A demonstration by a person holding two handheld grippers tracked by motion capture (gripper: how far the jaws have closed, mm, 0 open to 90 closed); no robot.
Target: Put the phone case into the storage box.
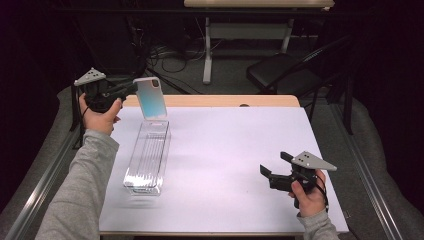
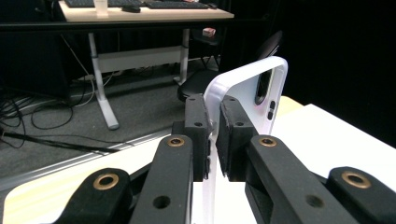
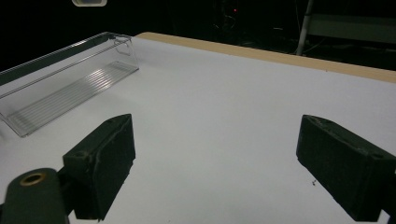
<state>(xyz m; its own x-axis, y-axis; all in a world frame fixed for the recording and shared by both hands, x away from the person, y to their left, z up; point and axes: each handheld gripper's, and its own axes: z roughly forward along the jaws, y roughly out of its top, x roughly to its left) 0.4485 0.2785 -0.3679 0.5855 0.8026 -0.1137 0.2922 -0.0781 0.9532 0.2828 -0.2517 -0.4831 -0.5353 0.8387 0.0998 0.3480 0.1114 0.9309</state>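
Observation:
A phone case (image 1: pixel 150 98) with a white rim and a pale blue-green back hangs in the air above the table's far left corner. My left gripper (image 1: pixel 131 88) is shut on its edge, and in the left gripper view the two pads (image 2: pixel 198 135) pinch the white rim of the case (image 2: pixel 247 84), whose camera cut-out faces away. Just below it a clear plastic tray (image 1: pixel 148 156) lies lengthwise on the white table (image 1: pixel 230 150); it also lies at the left of the right gripper view, tray (image 3: pixel 60 88). My right gripper (image 1: pixel 273 164) hovers open over the near right of the table, nothing between its jaws.
A black chair (image 1: pixel 280 75) and a desk's white legs (image 1: pixel 207 50) stand beyond the table's far wooden edge (image 1: pixel 225 101). Cables lie on the floor there. Metal rails run along both sides of the table.

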